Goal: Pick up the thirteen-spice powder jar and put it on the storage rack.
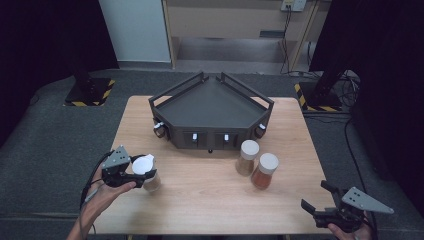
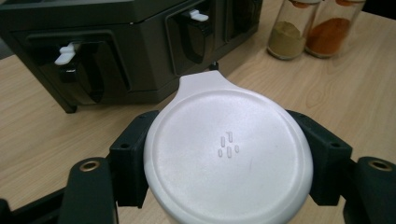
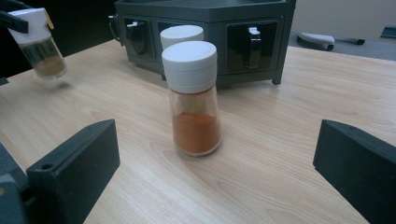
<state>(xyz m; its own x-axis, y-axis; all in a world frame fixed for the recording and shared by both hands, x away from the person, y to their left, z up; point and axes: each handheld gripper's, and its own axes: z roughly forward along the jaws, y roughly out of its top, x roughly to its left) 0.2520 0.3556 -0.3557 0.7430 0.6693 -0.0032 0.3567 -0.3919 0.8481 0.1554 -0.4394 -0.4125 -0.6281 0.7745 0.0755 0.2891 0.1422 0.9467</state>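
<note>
Left tool [image 1: 131, 172] clamps a white-capped jar [image 1: 146, 172] of brown spice, while right tool [image 1: 320, 200] gapes empty.

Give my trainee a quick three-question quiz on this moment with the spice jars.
1. True or false: the left gripper is shut on a white-capped jar.
2. How many jars stand free on the table?
3. The right gripper's fingers are: A) clamped on the orange-spice jar, B) open, apart from it.

Key: 1 true; 2 two, the orange-spice jar and the tan-spice jar, near the dark rack; 3 B.
</note>
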